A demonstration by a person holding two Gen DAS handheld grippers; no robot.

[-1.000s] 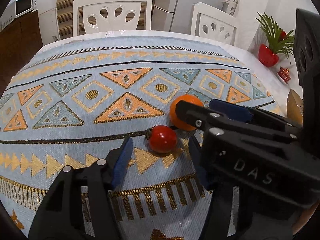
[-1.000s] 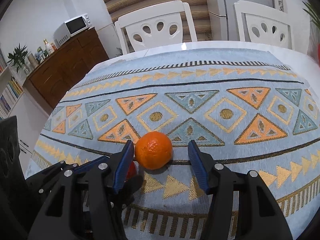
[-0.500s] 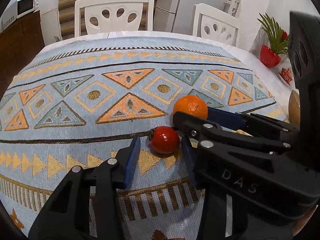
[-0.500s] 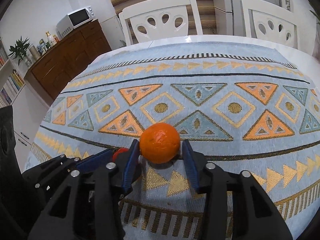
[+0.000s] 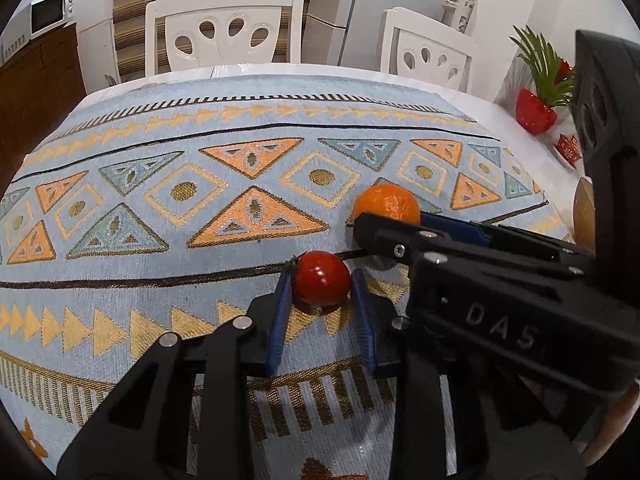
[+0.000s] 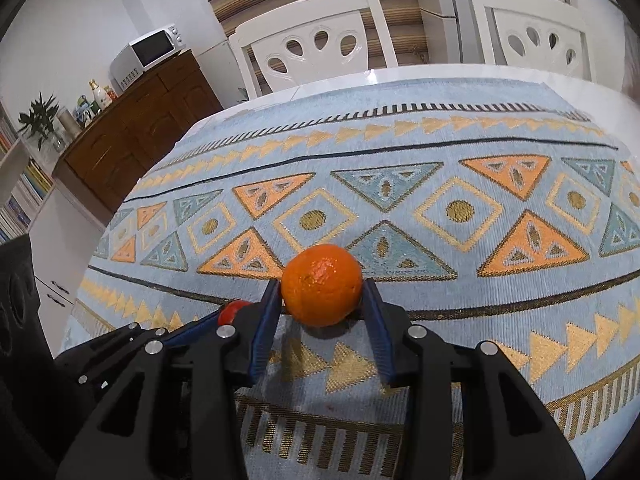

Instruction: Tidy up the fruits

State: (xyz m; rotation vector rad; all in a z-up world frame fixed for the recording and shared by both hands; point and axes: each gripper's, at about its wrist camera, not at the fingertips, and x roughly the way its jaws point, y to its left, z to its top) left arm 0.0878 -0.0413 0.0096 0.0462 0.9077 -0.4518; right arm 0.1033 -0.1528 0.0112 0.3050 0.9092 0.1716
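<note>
- Left wrist view: the left hand-held gripper [image 5: 322,286] is seen closed in on a tomato [image 5: 321,278], both blue pads pressed against its sides, the fruit resting on the patterned cloth [image 5: 160,240] of the tabletop.
- Right wrist view: the right hand-held gripper [image 6: 322,292] is clamped onto an orange [image 6: 321,285], pads touching left and right, the fruit at the fingertips and low over the cloth.
- The two tools are packed just beside each other; the right one's body crosses the left camera's field.
- Risk, as judged: the tomato could be bruised or split if squeezed harder, or slip, being smooth and round.
- Risk, as judged: the orange is held only at the pad tips, so it could roll out on a lift.
- A clash between the tools is possible, given the crowding.
- Count: one tomato, one orange, two white chairs [image 6: 316,40] beyond the tabletop; no bowl or basket is visible.
</note>
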